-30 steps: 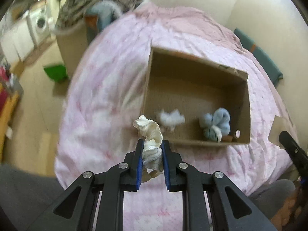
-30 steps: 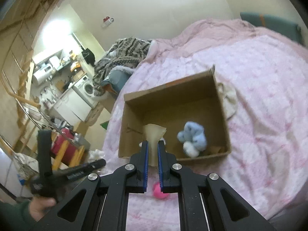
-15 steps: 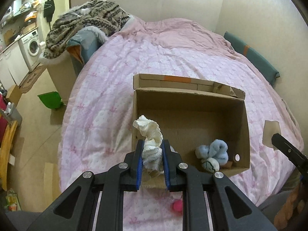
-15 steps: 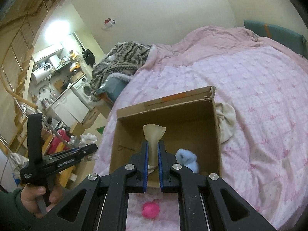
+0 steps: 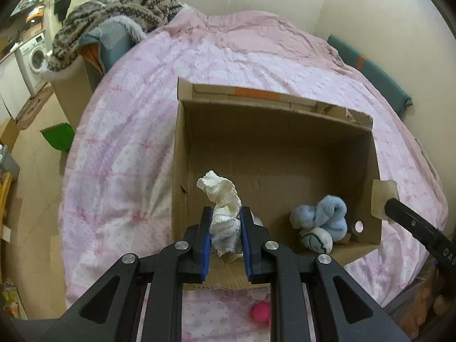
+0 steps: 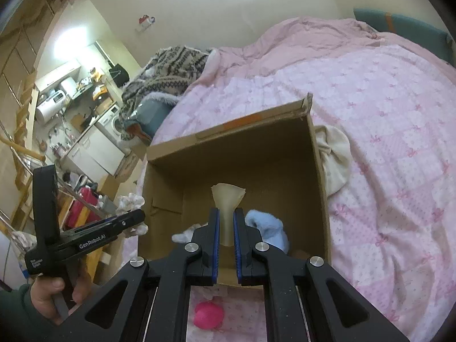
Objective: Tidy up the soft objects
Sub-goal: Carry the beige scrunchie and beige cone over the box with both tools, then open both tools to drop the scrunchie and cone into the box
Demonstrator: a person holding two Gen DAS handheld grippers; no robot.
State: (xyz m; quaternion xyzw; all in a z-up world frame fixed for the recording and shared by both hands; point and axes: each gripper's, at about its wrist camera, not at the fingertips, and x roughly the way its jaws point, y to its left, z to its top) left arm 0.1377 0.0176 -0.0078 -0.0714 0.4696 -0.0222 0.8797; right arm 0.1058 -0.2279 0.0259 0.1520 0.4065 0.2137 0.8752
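Observation:
An open cardboard box [image 5: 182, 154] [image 6: 319, 171] lies on the pink bedspread. My left gripper [image 5: 225, 228] is shut on a cream frilly cloth [image 5: 221, 196], held over the box's near left corner. My right gripper [image 6: 226, 228] is shut on a beige cloth piece [image 6: 228, 196], over the near side of the box. Inside the box lie a light blue fluffy toy [image 5: 325, 216] [image 6: 268, 225], a small white ball with dark stitching [image 5: 316, 240] and a white fluffy item [image 6: 182, 236]. A pink ball [image 5: 260, 312] [image 6: 208, 316] rests on the bedspread in front of the box.
A cream cloth [image 6: 333, 156] lies against the box's right wall. A patterned blanket [image 5: 114, 11] is heaped at the bed's far left corner. The floor beside the bed holds a green object [image 5: 57, 139] and a washing machine [image 5: 37, 55]. The person's hand [image 6: 54, 299] holds the left gripper's handle.
Both grippers have moved forward and down over the box with their cloths still clamped. The box looms larger, and the pink ball has come into sight below the left fingers.

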